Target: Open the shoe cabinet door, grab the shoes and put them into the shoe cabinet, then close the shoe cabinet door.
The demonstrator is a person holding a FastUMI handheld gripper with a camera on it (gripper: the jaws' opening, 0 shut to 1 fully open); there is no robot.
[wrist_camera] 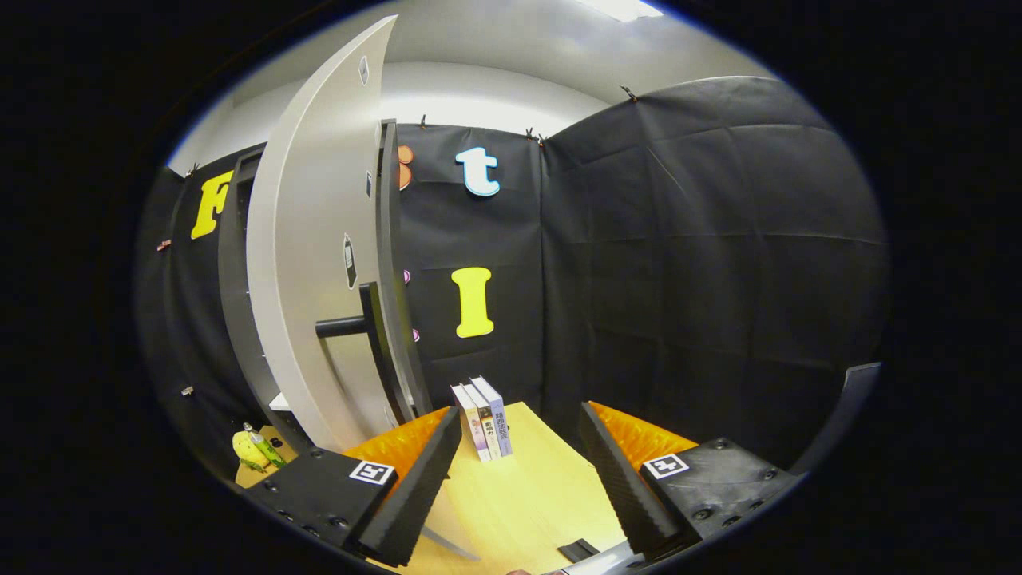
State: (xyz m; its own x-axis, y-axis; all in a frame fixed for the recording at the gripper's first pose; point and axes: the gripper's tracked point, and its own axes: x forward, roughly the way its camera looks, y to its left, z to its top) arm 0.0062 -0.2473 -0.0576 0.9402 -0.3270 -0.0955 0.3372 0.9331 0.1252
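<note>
The shoe cabinet door (315, 263), a tall pale panel, stands swung open just beyond my left finger, edge-on toward me. A dark bar handle (351, 326) juts from its face, fixed to a dark upright strip along the door's edge. The dark cabinet frame (235, 319) shows behind the door on the left. My gripper (519, 471) is open, its fingers wide apart over the wooden tabletop (527, 495), with nothing between them. The left finger (415, 487) sits close to the door's lower edge.
Three books (483, 419) stand upright on the table just ahead of the fingers. A yellow object with a small green bottle (255, 449) lies at the cabinet's foot on the left. A small dark item (579, 549) lies on the table near the right finger.
</note>
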